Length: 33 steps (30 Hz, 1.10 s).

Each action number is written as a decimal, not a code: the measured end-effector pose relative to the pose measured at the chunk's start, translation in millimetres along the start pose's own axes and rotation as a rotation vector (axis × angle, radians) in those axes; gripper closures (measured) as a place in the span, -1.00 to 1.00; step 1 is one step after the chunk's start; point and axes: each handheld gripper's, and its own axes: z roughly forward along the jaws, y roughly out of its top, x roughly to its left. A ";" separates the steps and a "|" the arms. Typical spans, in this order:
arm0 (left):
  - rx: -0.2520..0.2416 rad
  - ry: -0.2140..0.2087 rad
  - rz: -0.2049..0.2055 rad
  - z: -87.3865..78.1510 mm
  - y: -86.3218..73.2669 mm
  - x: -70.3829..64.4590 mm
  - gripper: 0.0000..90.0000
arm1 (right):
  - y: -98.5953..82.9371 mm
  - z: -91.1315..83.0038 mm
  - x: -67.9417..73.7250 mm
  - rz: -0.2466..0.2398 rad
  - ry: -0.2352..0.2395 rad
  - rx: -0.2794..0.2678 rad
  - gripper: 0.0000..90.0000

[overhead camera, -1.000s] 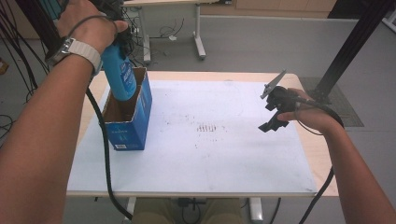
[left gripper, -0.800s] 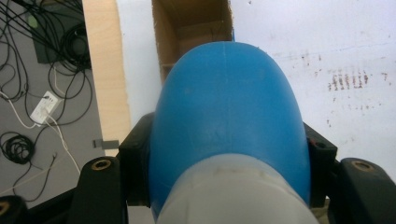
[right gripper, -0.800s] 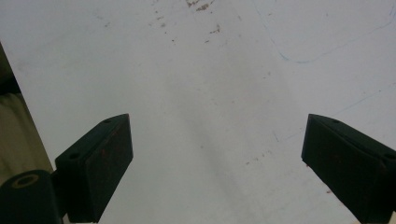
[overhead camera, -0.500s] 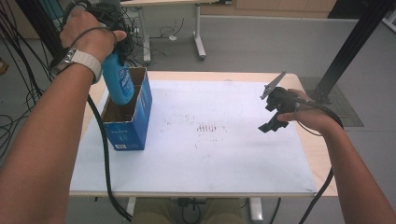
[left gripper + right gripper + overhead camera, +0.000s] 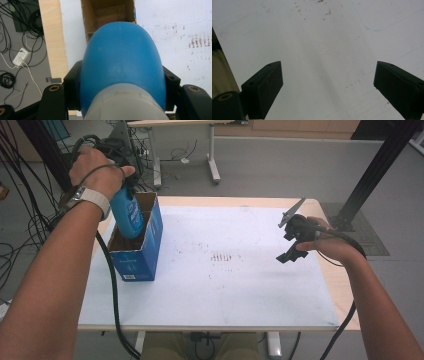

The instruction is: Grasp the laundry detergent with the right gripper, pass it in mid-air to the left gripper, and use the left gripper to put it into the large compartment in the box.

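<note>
Blue bottle (image 5: 126, 214) lifted higher from box (image 5: 136, 251), left claw (image 5: 121, 82) gripping it, right claw (image 5: 328, 85) spread, labels unreadable

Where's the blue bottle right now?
In the high view the blue bottle is at the table's far left, clamped in the left gripper, its lower end inside the open blue cardboard box.

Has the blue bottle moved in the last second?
Yes. The blue bottle has risen slightly toward the far end of the cardboard box.

A stained white sheet (image 5: 225, 270) covers the wooden table (image 5: 345, 290).
</note>
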 end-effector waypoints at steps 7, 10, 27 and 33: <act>-0.007 0.013 0.013 16.4 -0.5 -0.3 -0.16 | -0.5 2.1 -0.1 0.006 0.005 0.004 -0.81; -0.002 0.015 0.019 21.7 -0.8 -0.6 -0.16 | -1.3 2.3 -0.8 0.008 0.004 0.003 -0.81; -0.013 0.016 0.028 55.0 -5.2 -0.3 -0.16 | -3.9 7.9 -0.8 0.018 0.012 0.007 -0.81; -0.010 0.015 0.031 68.2 -6.6 -1.4 -0.16 | -4.1 10.5 -1.1 0.021 0.017 0.010 -0.81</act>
